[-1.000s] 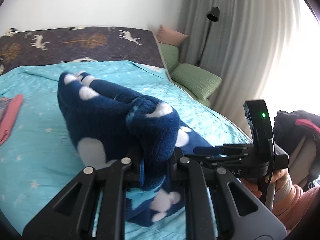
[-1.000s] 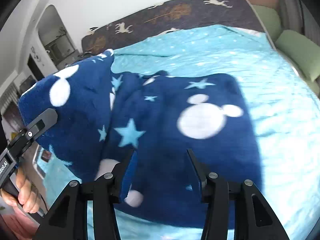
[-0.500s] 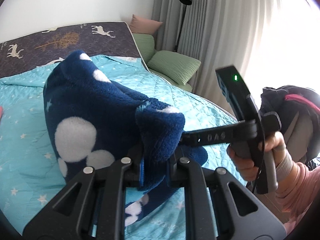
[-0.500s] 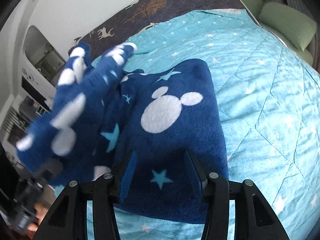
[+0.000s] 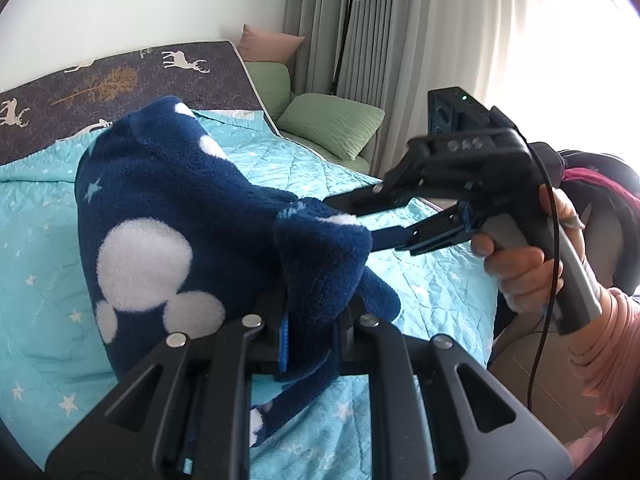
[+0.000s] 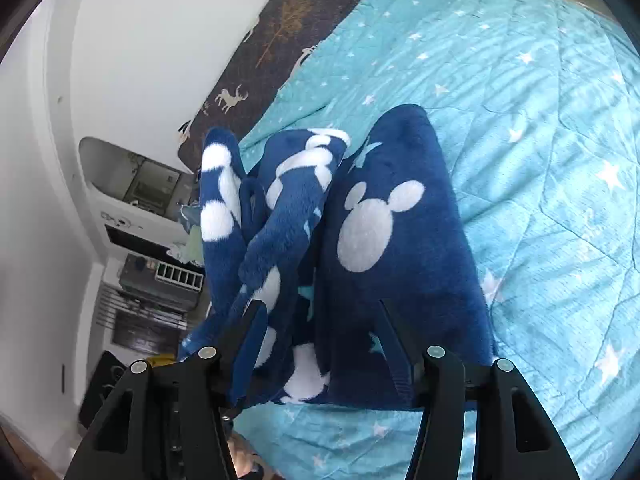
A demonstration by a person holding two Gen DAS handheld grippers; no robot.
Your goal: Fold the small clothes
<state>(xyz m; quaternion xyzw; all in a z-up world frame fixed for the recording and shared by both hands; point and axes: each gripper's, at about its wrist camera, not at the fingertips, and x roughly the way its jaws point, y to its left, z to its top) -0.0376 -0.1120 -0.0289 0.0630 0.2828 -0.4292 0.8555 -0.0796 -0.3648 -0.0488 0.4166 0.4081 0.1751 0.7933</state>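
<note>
Bright daylight floods in through the curtains [image 5: 460, 40] in the left wrist view, bleaching the upper right to white glare. Both pictures bulge fisheye-style, with dark rounded corners. The bed [image 6: 540, 120] is evenly lit, with soft shadows; the room's left edge smears slightly.

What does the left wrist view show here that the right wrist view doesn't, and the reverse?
Left wrist only: the left claw shut on a bunched fold of the navy fleece garment, the hand holding the other tool, a floor lamp, green cushions and curtains.

Right wrist only: the right claw, opening, straddling the garment's near edge, and shelving beside the bed.

Both: the garment on the turquoise star quilt.
</note>
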